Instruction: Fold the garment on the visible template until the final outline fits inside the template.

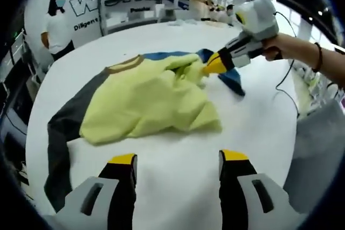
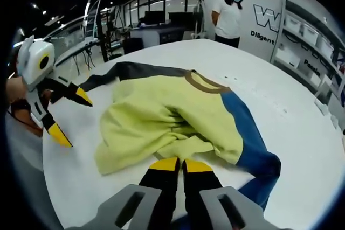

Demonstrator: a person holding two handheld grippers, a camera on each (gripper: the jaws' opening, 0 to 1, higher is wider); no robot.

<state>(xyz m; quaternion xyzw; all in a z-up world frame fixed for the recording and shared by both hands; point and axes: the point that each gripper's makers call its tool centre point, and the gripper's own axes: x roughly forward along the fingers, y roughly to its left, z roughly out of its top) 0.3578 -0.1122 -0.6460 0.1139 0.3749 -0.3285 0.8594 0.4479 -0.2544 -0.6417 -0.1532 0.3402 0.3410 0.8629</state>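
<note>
Pinching the yellow sweatshirt (image 2: 167,119) hem between closed jaws, the right gripper (image 2: 180,164) is judged mid-fold, while the left gripper (image 1: 178,158), wide apart and empty before it, must next be brought to a grey sleeve (image 1: 62,133).

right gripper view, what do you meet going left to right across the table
left gripper with its fingers spread → grey sleeve → yellow body of the garment → brown collar → blue sleeve → bare white table
</note>
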